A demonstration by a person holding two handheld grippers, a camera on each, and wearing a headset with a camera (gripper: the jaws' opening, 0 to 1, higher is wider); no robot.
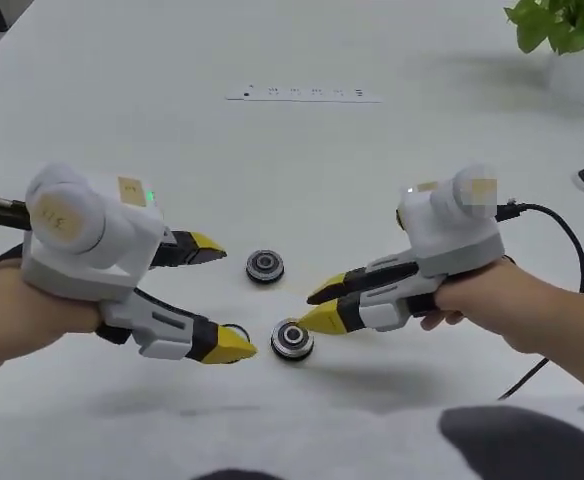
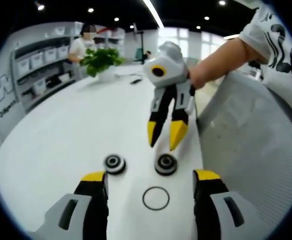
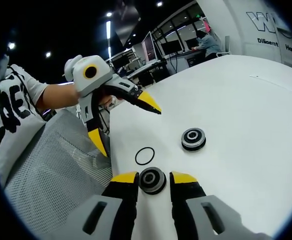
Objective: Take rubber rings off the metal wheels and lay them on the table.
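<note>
The left gripper (image 2: 150, 175) is holding its two yellow-tipped jaws wide apart and is gripping nothing. A loose black rubber ring (image 2: 156, 198) is lying flat on the white table (image 2: 61, 140) in the gap between those jaws, touching neither of them.

Just ahead of the left jaw's tip, one metal wheel (image 2: 114, 164) is sitting on the table. Ahead of the gap and nearer the right jaw, the other wheel (image 2: 166, 164) is resting directly under the tips of the right gripper (image 2: 165, 136), which is pointing down at it.

In the right gripper view, that gripper's own jaws are standing a little apart with this wheel between their tips. A thin sliver of table is showing on each side, so it cannot be told whether they are touching it.

From these jaws the ring is lying just beyond the wheel and slightly left. The first wheel is sitting farther out to the right, well apart from the ring. The left gripper is hanging open above the ring.

Farther out there is writing. On the wall in the right gripper view, a large "W" and the word "Diligent" (image 3: 267, 41) are showing, and the same lettering is appearing in part on the left gripper view's wall.

The person's white shirt (image 3: 13, 107) is carrying bold black letters, cut off and not readable whole. In the head view, a white strip (image 1: 302, 95) is lying across the table beyond both grippers, its small marks too fine to read. A green plant (image 1: 562, 22) is standing at the far right corner.
</note>
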